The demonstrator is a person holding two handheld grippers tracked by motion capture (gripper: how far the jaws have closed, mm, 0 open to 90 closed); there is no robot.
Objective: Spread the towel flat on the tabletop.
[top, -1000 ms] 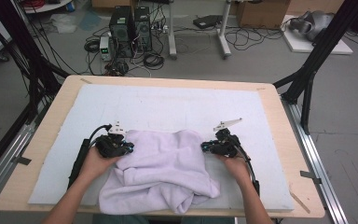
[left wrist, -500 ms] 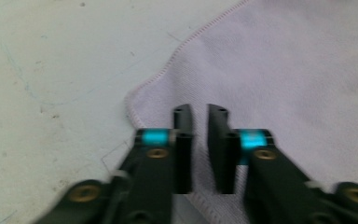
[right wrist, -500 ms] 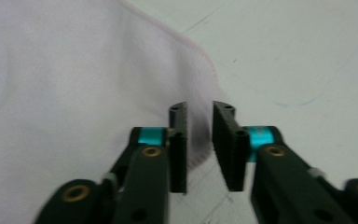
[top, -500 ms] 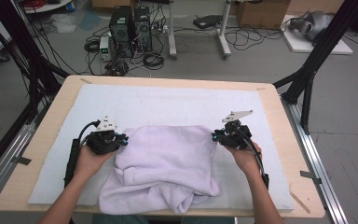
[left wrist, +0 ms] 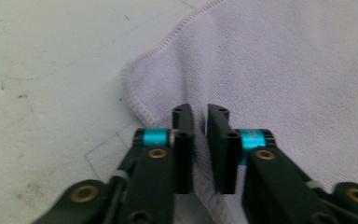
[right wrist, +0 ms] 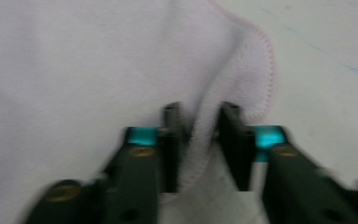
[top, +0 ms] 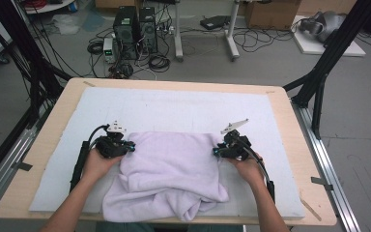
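i pinch the far left corner of the lavender towel [top: 166,169] in my left claw [top: 131,146], whose jaws have just been closing on its hem. my right claw [top: 216,152] has also just been closing, nipping the far right corner. the towel lies rumpled and half folded near the front edge of the white mat [top: 174,108]. i judge both corners secured; spreading or folding remains.

A lab: computer towers [top: 136,33], floor cables [top: 159,62].
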